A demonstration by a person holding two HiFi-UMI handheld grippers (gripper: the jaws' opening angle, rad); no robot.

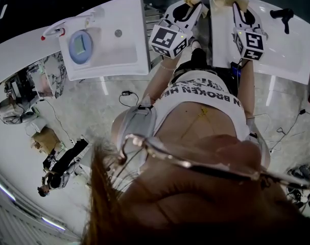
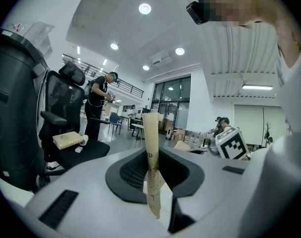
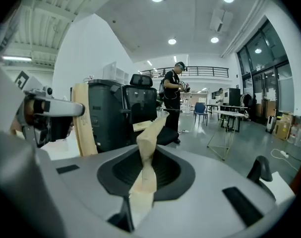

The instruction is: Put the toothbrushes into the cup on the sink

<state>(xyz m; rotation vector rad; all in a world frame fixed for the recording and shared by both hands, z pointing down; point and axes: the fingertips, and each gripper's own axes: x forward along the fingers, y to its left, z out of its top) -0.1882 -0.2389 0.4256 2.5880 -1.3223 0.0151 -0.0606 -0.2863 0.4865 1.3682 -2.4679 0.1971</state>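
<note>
A round pale-blue cup (image 1: 80,45) stands at the left end of the white sink (image 1: 129,55) in the head view. A white object with a red tip (image 1: 52,32) lies beside it; whether it is a toothbrush I cannot tell. My left gripper (image 1: 189,0) and right gripper (image 1: 235,8) are held close to the body in the gap between this sink and a second one. In the left gripper view the left gripper (image 2: 150,120) shows its tan pads pressed together with nothing between them. The right gripper (image 3: 157,125) looks the same in its own view. Both point out into the room.
A second white sink (image 1: 287,50) with a black faucet (image 1: 282,15) is at the right. Cables lie on the grey floor (image 1: 88,111). A black office chair (image 2: 66,113) and a standing person (image 3: 174,100) are out in the room.
</note>
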